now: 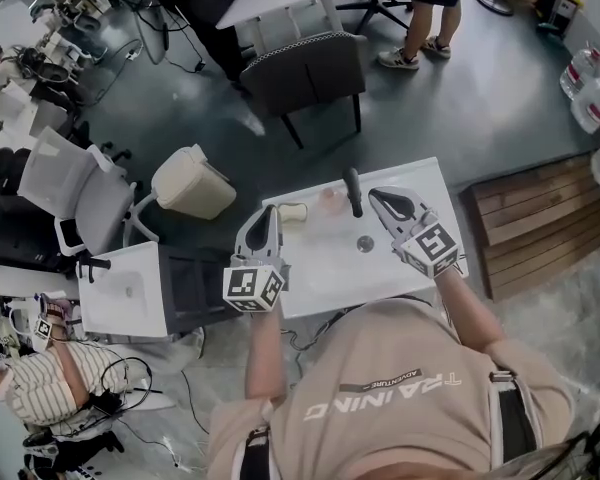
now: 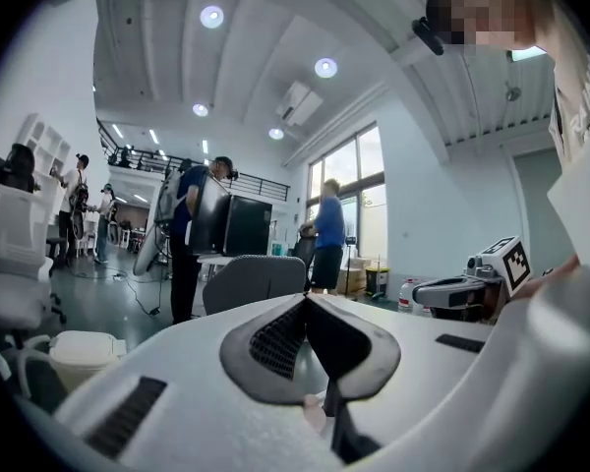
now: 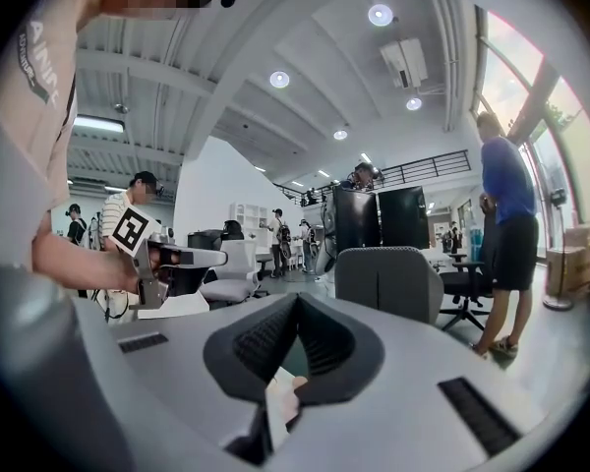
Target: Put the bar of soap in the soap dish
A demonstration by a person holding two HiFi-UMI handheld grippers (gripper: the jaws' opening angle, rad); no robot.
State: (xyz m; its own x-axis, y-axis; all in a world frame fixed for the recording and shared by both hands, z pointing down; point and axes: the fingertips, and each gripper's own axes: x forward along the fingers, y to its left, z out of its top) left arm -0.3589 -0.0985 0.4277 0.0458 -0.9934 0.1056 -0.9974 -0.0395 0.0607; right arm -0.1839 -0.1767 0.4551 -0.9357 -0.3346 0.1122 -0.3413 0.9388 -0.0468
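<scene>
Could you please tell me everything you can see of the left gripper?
The left gripper is a light grey, plastic-looking two-jaw tool with dark ribbed pads and a cube of square black-and-white markers at its rear. Its jaws are shut with nothing between them. It is held in the air, roughly level, over the white table's left edge.

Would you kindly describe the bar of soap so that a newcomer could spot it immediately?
Find the white table in front of the person, then the dark faucet near its far edge. Left of the faucet sits a pinkish soap dish, and left of that lies the bar of soap: a small cream block, not pink or round.
</scene>
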